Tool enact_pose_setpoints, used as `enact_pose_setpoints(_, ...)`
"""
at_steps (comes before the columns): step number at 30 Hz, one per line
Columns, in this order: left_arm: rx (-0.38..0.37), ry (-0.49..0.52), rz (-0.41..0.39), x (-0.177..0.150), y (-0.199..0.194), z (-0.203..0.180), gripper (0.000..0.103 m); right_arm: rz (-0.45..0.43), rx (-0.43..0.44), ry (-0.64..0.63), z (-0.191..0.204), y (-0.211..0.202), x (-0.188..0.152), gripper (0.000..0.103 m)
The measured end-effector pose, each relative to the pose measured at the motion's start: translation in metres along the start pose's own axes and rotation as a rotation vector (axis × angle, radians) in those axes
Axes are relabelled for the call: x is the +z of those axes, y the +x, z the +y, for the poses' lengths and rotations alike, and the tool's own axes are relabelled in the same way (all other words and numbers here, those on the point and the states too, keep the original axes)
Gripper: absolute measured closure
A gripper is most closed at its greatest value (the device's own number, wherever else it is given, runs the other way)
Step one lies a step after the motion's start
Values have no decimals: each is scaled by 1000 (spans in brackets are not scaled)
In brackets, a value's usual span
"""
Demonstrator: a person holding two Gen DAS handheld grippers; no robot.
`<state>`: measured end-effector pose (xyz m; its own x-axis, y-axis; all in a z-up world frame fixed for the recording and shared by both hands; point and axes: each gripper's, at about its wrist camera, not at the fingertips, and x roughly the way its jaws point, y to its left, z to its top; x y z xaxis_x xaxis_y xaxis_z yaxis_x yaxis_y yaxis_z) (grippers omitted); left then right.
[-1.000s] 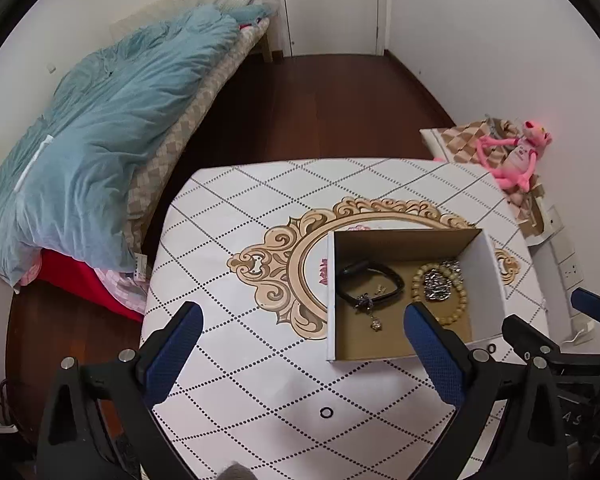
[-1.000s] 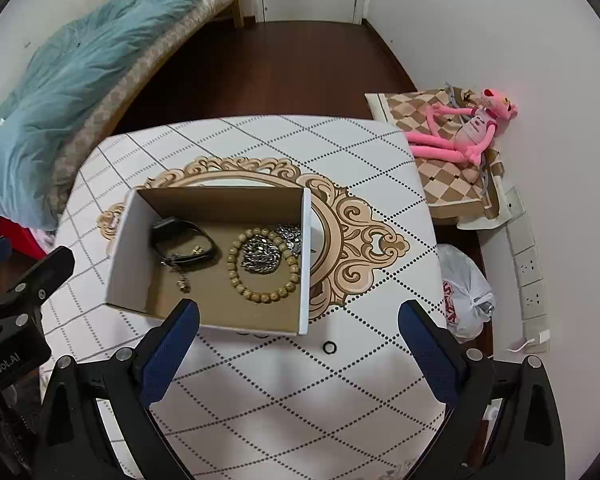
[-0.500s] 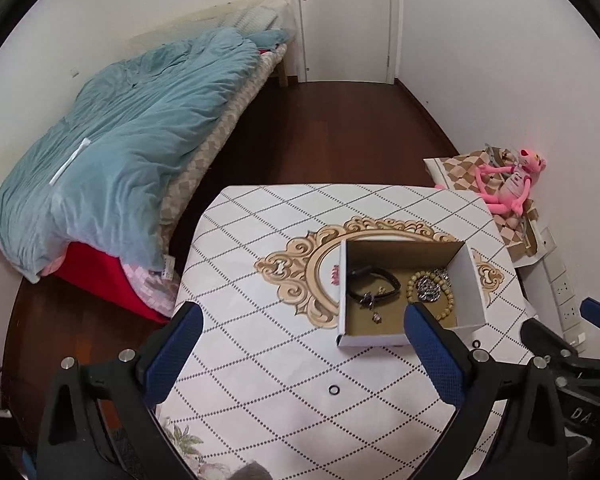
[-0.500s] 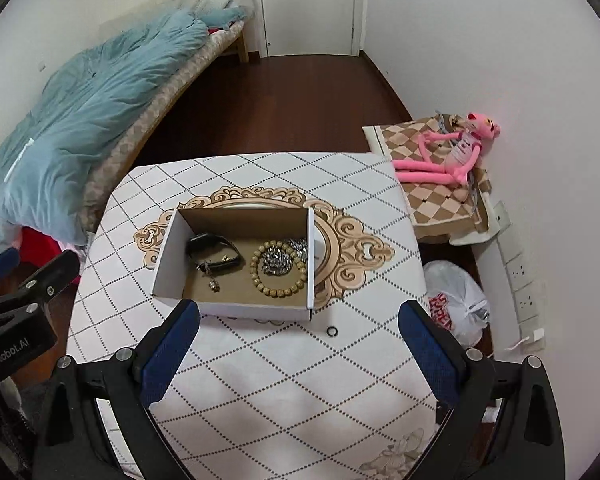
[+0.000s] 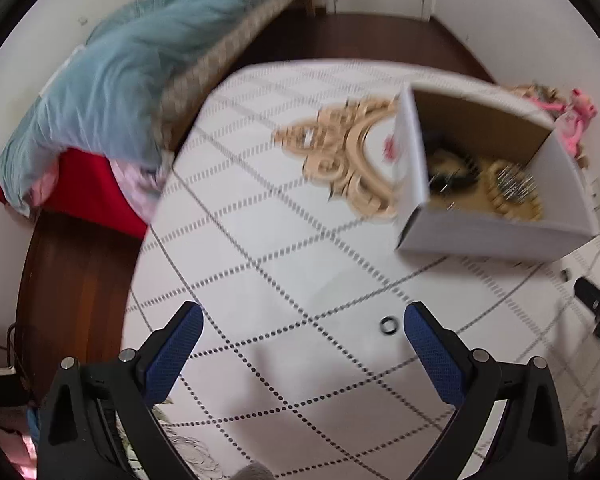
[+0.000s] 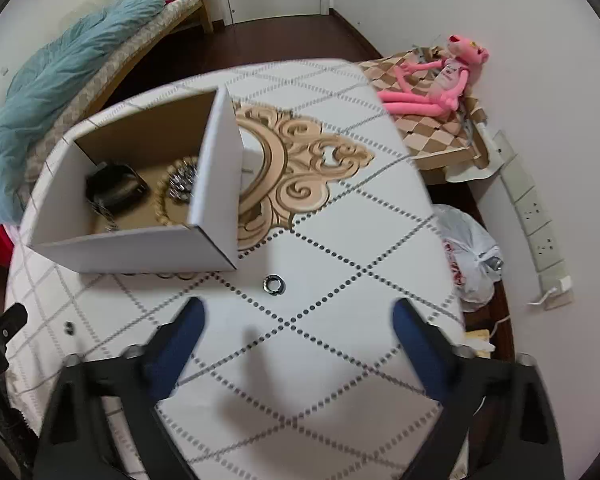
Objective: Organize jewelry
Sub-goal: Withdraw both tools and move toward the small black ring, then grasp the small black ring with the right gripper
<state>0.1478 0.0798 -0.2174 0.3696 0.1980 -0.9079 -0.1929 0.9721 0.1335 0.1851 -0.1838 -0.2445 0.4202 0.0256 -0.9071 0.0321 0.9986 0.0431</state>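
Left gripper (image 5: 302,330): we have it spread wide and empty, low over the table (image 5: 260,240), with a small dark ring (image 5: 389,325) lying just inside its right-hand finger (image 5: 434,356)
Left ring: it lies flat on the patterned cloth, near the box but apart from it; we judge this is the piece to lift next on this side
Box (image 5: 496,236): white card, open on top, standing on the table past the ring; inside we make out a black band (image 6: 114,186), a string of beads (image 5: 516,204) and a silvery chain (image 6: 182,188), though blur hides detail in the left view
Right gripper (image 6: 296,326): also spread wide with nothing in it, pointing at a second ring (image 6: 274,283) that sits ahead of its tips, just off the box corner
Doing it well: we should centre each ring between the fingers before closing, come straight down, and close gently, since a thin flat ring may skid or flip
Risk: the left ring is off-centre, so we would shift sideways first
After the grip: lift clear of the box wall, then drop inside
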Motion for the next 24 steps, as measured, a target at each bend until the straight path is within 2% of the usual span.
enact_pose_setpoints(1,1,5,10,-2,6,-1,0,6,3,-2,0,8,-1,30)
enact_pose_setpoints(3,5,15,24,-5,15,-2,0,2,4,-6,2,19,-1,33)
enact_pose_setpoints(8,-12,16,40,-10,22,-6,0,-39,-19,-34,10,27,1,54)
enact_pose_setpoints(10,-18,13,41,-12,23,-6,0,-60,-25,-53,13,26,1,90)
enact_pose_setpoints(13,-40,16,47,-16,23,-6,0,-56,-30,-76,19,23,-1,90)
enact_pose_setpoints(20,-136,39,23,-25,15,-17,1,-40,61,-40,22,-11,-31,90)
enact_pose_setpoints(23,-152,62,7,-25,13,-26,17,-40,70,-33,25,-22,-50,90)
enact_pose_setpoints(24,-159,78,6,-25,14,-30,28,-41,66,-33,26,-24,-56,90)
